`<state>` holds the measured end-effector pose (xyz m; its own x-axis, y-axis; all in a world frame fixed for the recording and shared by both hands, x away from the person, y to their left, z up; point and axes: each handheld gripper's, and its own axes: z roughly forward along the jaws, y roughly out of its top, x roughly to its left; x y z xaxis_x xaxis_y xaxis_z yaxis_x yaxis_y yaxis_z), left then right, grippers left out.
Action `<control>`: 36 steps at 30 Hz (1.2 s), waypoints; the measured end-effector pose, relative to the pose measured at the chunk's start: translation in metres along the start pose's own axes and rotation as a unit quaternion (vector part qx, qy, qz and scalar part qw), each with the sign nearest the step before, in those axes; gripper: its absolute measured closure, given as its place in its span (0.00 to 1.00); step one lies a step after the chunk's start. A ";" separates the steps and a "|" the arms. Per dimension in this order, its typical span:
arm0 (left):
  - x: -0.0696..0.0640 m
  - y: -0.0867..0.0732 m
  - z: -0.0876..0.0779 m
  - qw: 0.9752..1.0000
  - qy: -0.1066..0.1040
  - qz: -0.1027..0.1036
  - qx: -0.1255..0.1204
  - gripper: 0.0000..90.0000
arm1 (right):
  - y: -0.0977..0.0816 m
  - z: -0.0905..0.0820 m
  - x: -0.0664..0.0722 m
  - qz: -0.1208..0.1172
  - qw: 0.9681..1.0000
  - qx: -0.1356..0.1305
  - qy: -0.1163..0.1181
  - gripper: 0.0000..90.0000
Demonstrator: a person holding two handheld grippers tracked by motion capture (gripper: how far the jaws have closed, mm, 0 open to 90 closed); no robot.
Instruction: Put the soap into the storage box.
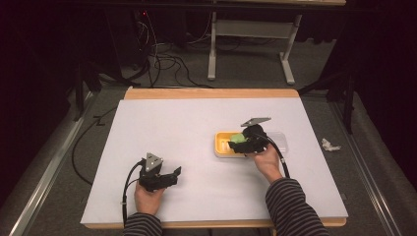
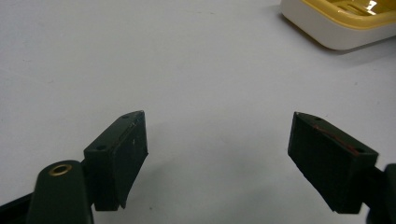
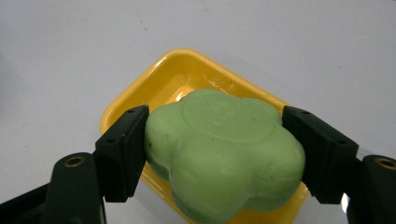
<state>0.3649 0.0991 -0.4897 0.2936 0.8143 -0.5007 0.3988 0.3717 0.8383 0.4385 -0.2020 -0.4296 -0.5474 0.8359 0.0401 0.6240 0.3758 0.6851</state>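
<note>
Green flower-shaped soap (image 3: 224, 154) clamped in right gripper (image 3: 215, 144), hanging just above the yellow soap dish (image 3: 140, 100) right of centre on the surface (image 1: 196, 128); lower it level, centred, before releasing, while left gripper (image 2: 215, 154) idles released near-left.

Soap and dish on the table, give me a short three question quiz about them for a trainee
1. True or false: the right gripper is shut on the green soap.
2. The soap is held over what? A) the yellow dish B) a blue bowl C) a wooden box
3. How do the jaws of the left gripper stand, and what is between them?

Key:
1. True; both jaws press its sides.
2. A.
3. Wide open, with nothing between them, above the white table.
</note>
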 end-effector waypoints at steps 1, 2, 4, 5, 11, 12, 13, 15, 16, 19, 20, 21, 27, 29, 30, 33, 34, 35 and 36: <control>0.000 0.000 0.000 1.000 0.000 0.001 0.000 0.23 | 0.001 0.003 0.001 -0.001 1.000 0.002 -0.002 0.30; 0.000 0.000 0.000 1.000 0.000 0.001 -0.001 0.23 | 0.001 0.005 0.002 -0.003 1.000 0.004 -0.002 0.30; 0.000 0.000 0.000 1.000 -0.001 0.001 -0.001 0.23 | 0.002 0.009 0.003 -0.003 1.000 0.007 -0.001 0.30; 0.000 0.000 0.000 1.000 -0.001 0.001 -0.001 0.23 | 0.002 0.011 0.004 -0.003 1.000 0.008 -0.002 0.30; 0.000 0.000 -0.001 1.000 -0.002 0.002 -0.001 0.23 | 0.002 0.020 0.006 -0.003 1.000 0.015 -0.006 0.30; 0.000 0.000 -0.001 1.000 -0.001 0.002 -0.002 0.23 | 0.002 0.020 0.006 -0.003 1.000 0.016 -0.008 0.30; 0.000 0.000 -0.001 1.000 -0.001 0.002 -0.002 0.23 | 0.002 0.021 0.007 -0.005 1.000 0.018 -0.011 0.30; 0.000 0.000 -0.001 1.000 -0.001 0.001 -0.001 0.23 | 0.002 0.024 0.006 -0.006 1.000 0.020 -0.011 0.30; 0.000 0.000 -0.001 1.000 -0.001 0.001 -0.002 0.23 | 0.001 0.024 0.007 -0.002 1.000 0.024 -0.013 0.29; 0.000 0.000 0.000 1.000 -0.001 0.001 -0.001 0.23 | 0.001 0.025 0.005 -0.001 1.000 0.023 -0.011 0.29; 0.000 0.000 -0.001 1.000 -0.001 0.002 -0.002 0.23 | 0.001 0.024 0.005 -0.001 1.000 0.020 -0.011 0.29; 0.000 0.000 -0.001 1.000 -0.001 0.002 -0.001 0.23 | 0.002 0.023 0.005 -0.003 1.000 0.019 -0.012 0.29; 0.000 0.000 0.000 1.000 -0.001 0.002 -0.001 0.23 | 0.002 0.017 0.002 0.003 1.000 0.013 -0.007 0.29; 0.000 0.000 0.000 1.000 -0.001 0.003 -0.001 0.23 | 0.002 0.014 0.002 0.001 1.000 0.009 -0.006 0.29; 0.000 0.000 0.000 1.000 -0.001 0.002 -0.002 0.23 | 0.002 0.013 0.002 0.000 1.000 0.008 -0.007 0.29; 0.000 0.000 -0.001 1.000 -0.001 0.002 -0.001 0.23 | 0.002 0.007 0.003 -0.002 1.000 -0.002 -0.006 0.29; 0.000 0.000 -0.001 1.000 -0.002 0.000 -0.002 0.23 | 0.002 0.004 0.003 -0.002 1.000 -0.005 -0.006 0.29; 0.000 0.000 -0.001 1.000 -0.001 0.002 -0.002 0.23 | 0.002 0.002 0.003 -0.005 1.000 -0.012 -0.006 0.29; 0.000 0.000 -0.001 1.000 -0.002 0.002 -0.001 0.23 | 0.002 -0.001 0.003 -0.005 1.000 -0.015 -0.007 0.30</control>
<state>0.3643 0.0992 -0.4896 0.2976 0.8142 -0.4986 0.3953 0.3703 0.8406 0.4377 -0.1993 -0.4268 -0.5457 0.8376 0.0224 0.6012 0.3728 0.7068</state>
